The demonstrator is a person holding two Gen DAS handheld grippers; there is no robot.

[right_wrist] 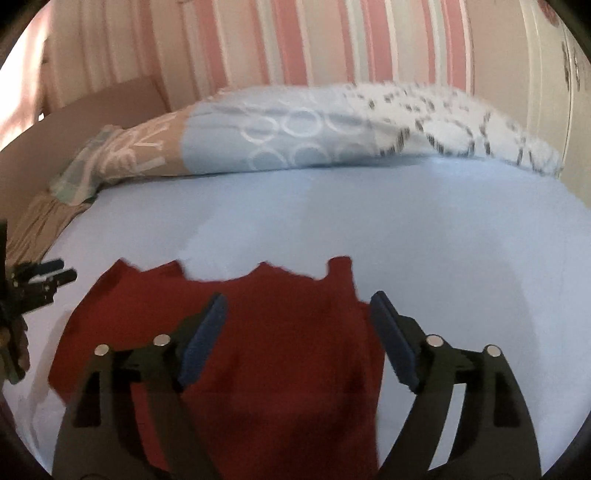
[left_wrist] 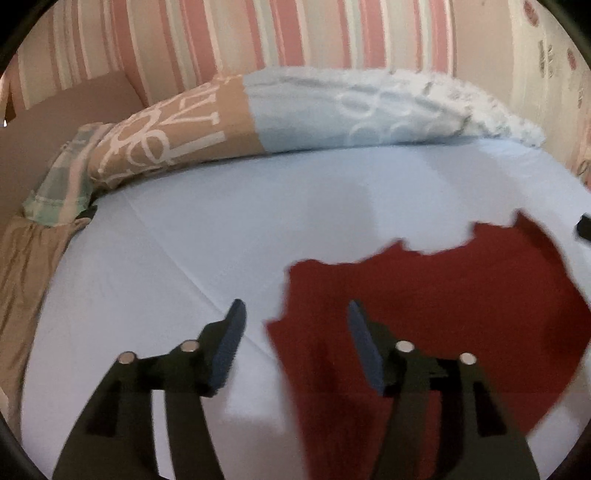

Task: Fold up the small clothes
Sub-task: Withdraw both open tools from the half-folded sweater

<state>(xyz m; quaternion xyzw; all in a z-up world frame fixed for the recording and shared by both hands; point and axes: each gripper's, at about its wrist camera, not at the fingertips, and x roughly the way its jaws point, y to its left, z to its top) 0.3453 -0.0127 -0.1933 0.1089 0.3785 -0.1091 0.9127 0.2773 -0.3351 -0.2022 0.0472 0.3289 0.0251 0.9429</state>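
A dark red garment (left_wrist: 443, 314) lies flat on the pale blue bed sheet (left_wrist: 184, 240), its far edge jagged. My left gripper (left_wrist: 295, 314) hovers open above the garment's left edge, with nothing between its blue pads. In the right wrist view the same red garment (right_wrist: 280, 332) spreads below my right gripper (right_wrist: 297, 306), which stands open wide over the cloth's right half and holds nothing. The left gripper (right_wrist: 59, 275) shows at the left rim of that view, beyond the garment's left corner. A tip of the right gripper (left_wrist: 583, 225) peeks in at the right rim of the left wrist view.
A rolled duvet (left_wrist: 295, 114) in tan, pale blue and white runs across the far side of the bed. A green checked cloth (left_wrist: 62, 184) lies at its left end. Striped pink wall (left_wrist: 258, 33) stands behind. Bare sheet (right_wrist: 443, 240) stretches between garment and duvet.
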